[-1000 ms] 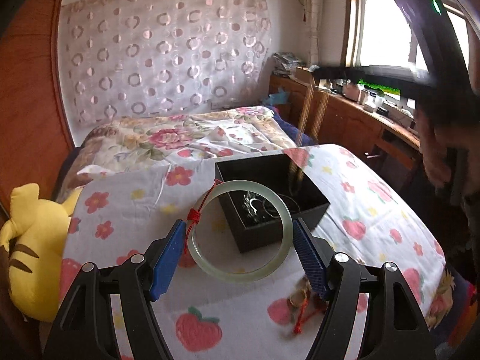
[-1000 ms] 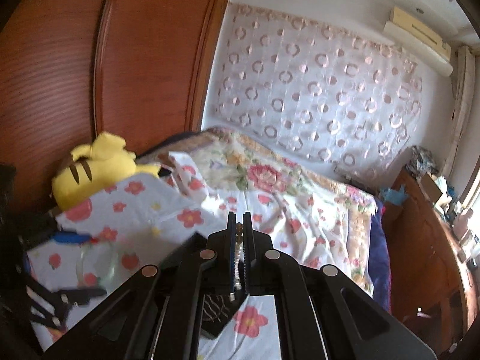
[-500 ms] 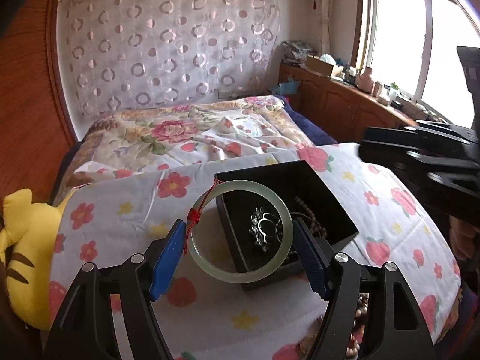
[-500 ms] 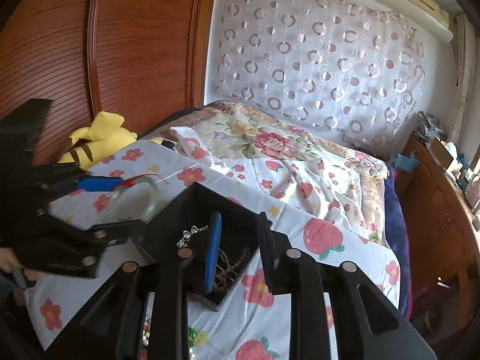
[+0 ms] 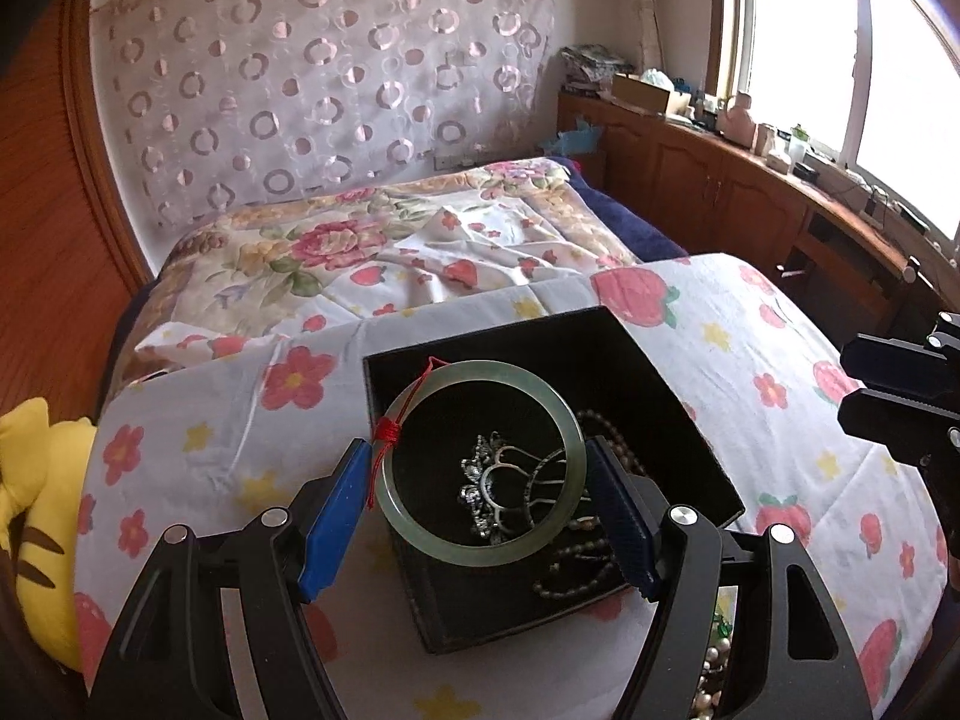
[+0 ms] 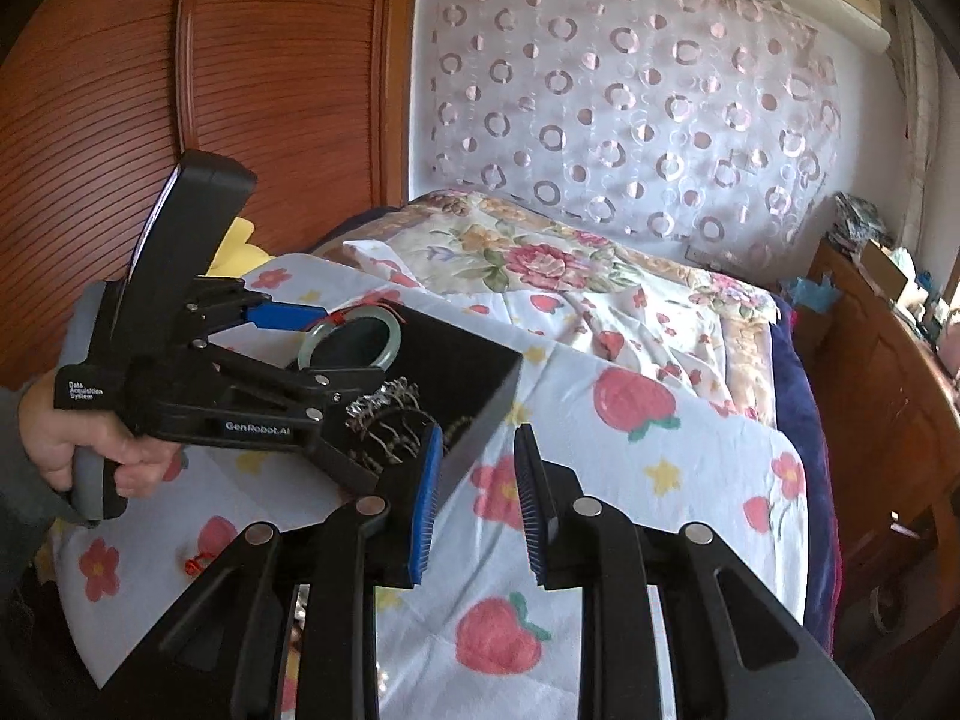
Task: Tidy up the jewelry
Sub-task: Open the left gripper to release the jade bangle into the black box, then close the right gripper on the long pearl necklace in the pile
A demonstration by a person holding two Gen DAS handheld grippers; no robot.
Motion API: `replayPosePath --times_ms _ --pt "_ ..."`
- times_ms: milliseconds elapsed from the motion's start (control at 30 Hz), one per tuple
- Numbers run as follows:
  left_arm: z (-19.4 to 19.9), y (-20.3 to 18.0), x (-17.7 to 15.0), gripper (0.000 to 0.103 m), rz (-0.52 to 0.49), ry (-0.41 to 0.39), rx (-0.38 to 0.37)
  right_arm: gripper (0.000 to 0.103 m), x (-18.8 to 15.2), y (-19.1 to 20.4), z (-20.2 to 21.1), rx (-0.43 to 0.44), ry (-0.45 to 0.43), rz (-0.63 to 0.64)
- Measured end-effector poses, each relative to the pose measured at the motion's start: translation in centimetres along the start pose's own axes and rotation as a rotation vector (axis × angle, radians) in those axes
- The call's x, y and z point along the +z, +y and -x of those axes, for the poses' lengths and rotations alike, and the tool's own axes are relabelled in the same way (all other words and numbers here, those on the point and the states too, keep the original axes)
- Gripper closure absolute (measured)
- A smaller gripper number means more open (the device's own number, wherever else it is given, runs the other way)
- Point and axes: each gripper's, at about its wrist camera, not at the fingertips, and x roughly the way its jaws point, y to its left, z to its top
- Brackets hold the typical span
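My left gripper [image 5: 480, 498] is shut on a pale green jade bangle [image 5: 414, 531] with a red cord knot, held just above the open black jewelry box [image 5: 606, 354]. A silver ornate hairpin [image 5: 498, 489] and a dark bead strand [image 5: 576, 570] lie in the box. In the right wrist view the left gripper [image 6: 336, 348] holds the bangle [image 6: 393, 333] over the box [image 6: 480, 384]. My right gripper [image 6: 477, 504] is open and empty, beside the box's right corner above the cloth.
The box sits on a white cloth with flowers and strawberries [image 5: 780, 360] over a small table by the bed [image 5: 420, 240]. Loose beads [image 5: 714, 666] lie at the near right. A yellow plush toy [image 5: 36, 516] is at left. Wooden cabinets [image 5: 750, 204] stand right.
My left gripper carried the bangle forward over the box. My right gripper dropped a bead strand into the box, opened, and drew back to the box's right side.
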Motion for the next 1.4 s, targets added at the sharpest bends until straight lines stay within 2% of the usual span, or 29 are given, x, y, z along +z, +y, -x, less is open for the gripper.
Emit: replayPosePath --times_ms 167,267,333,500,533,667,733,1033,1400 --pt "-0.2 -0.5 -0.2 0.034 -0.022 0.003 0.03 0.076 -0.9 -0.8 0.1 -0.004 0.003 -0.022" --pt "0.1 -0.5 -0.3 0.033 -0.016 -0.001 0.017 0.076 -1.5 -0.9 0.1 0.001 0.006 -0.03" --pt "0.5 -0.5 -0.4 0.027 -0.012 -0.009 0.012 0.076 -1.8 -0.7 0.2 0.006 0.01 -0.029" --pt "2.7 -0.4 -1.3 0.024 -0.028 -0.051 0.017 0.076 -3.4 0.3 0.9 0.042 0.012 -0.023" --pt "3.4 -0.3 -1.8 0.02 -0.024 -0.062 0.012 0.076 -3.8 0.6 0.9 0.051 0.017 -0.02" --pt "5.5 0.0 -4.0 0.018 -0.016 -0.093 0.003 0.076 -5.8 2.3 0.8 0.081 0.049 0.007" --pt "6.5 0.1 -5.6 0.01 -0.008 -0.104 -0.01 0.076 -7.1 2.9 0.4 0.095 0.075 0.012" --pt "9.1 0.9 -10.7 0.008 0.034 -0.123 -0.049 0.076 -10.4 3.7 -1.0 0.111 0.171 0.01" --pt "10.2 1.6 -14.3 0.008 0.092 -0.093 -0.078 0.072 -10.1 4.5 -2.3 0.093 0.205 0.021"
